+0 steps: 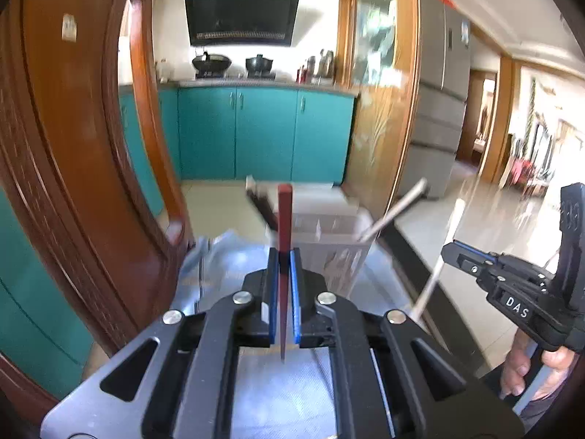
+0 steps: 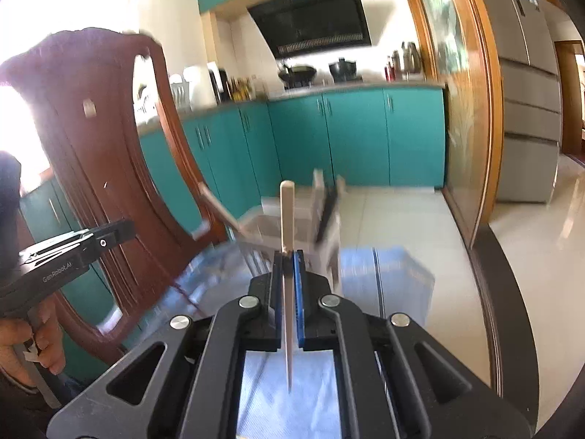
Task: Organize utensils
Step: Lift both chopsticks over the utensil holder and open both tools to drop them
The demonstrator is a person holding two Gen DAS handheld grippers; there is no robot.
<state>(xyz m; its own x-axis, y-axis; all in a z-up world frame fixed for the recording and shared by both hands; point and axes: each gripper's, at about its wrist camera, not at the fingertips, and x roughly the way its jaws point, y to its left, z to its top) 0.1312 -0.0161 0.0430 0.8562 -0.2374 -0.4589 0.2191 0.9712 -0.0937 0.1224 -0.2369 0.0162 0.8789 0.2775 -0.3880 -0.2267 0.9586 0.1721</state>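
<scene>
while both views are motion-blurred, left gripper is clamped on a red chopstick, thick end up, just in front of the clear utensil holder. right gripper is closed on a pale chopstick, upright, near that holder, above blue cloth.
</scene>
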